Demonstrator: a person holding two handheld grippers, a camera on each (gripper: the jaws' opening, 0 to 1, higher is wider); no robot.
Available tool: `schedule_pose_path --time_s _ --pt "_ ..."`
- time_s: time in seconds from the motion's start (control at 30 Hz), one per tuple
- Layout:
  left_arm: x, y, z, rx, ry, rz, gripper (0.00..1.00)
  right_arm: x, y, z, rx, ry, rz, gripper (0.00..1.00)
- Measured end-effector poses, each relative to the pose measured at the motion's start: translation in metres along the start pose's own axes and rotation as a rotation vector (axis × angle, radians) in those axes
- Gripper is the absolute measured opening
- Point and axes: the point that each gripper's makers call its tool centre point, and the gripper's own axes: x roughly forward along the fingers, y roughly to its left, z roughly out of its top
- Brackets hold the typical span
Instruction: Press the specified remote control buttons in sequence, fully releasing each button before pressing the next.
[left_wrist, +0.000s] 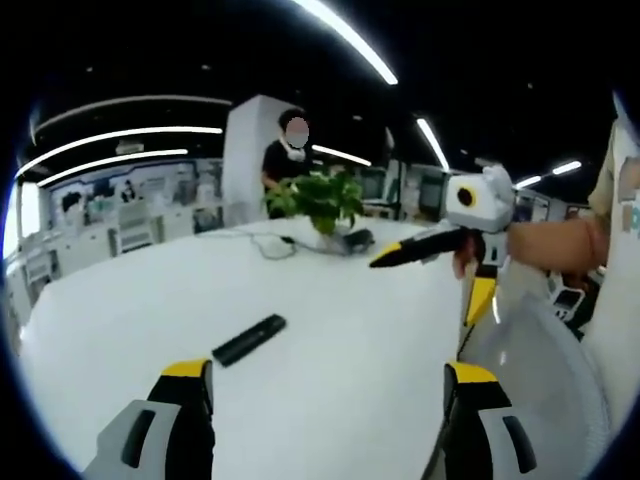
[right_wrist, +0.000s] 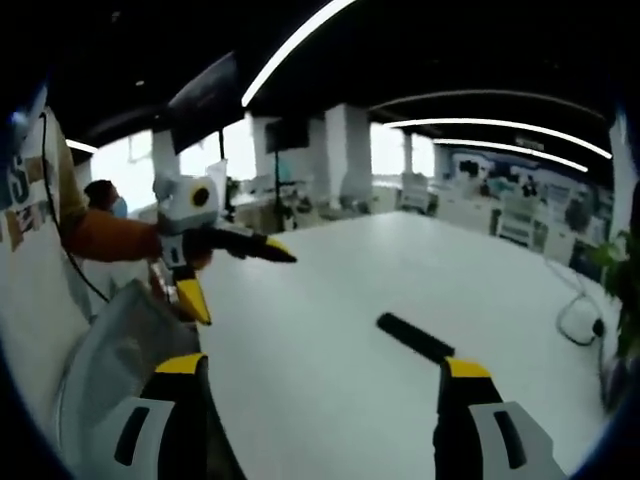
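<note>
1. In the left gripper view, we are holding the left gripper (left_wrist: 328, 385) low in the frame, its jaws standing wide apart with nothing between them.
2. The remote control (left_wrist: 249, 339) is lying flat on the white table (left_wrist: 330, 320), left of centre, apart from both jaws.
3. In the right gripper view, our right gripper (right_wrist: 322, 378) is likewise spread and empty; the remote control (right_wrist: 414, 337) is lying just above its right jaw.
4. A potted plant (left_wrist: 318, 201) is standing at the upper centre.
</note>
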Motion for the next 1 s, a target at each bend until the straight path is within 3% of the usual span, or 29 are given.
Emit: schedule_pose_path --time_s 0.73,1.0 --pt "0.020 0.024 0.015 0.108 0.070 -0.052 0.98 0.011 -0.046 0.013 -0.153 0.111 0.012 0.93" --pt "0.027 0.037 0.022 0.119 0.078 -0.061 0.98 0.015 -0.055 0.014 -0.165 0.135 0.027 0.92"
